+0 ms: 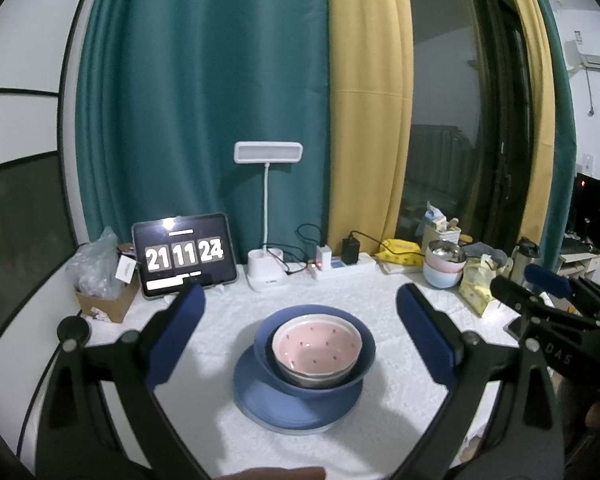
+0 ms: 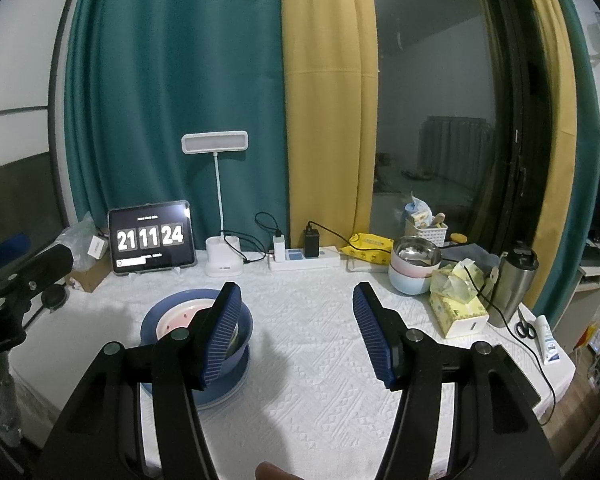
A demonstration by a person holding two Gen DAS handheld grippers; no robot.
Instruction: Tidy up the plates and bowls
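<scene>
A pink bowl sits nested in a blue bowl, which stands on a stack of blue plates on the white tablecloth. My left gripper is open and empty, its fingers held apart on either side of the stack, just above and before it. In the right wrist view the same stack lies to the left, partly hidden behind my left finger. My right gripper is open and empty over bare cloth right of the stack.
A tablet clock, a white desk lamp and a power strip line the back edge. Stacked pastel bowls with a steel bowl, a tissue box, a steel flask and scissors stand at the right. A cardboard box is at the left.
</scene>
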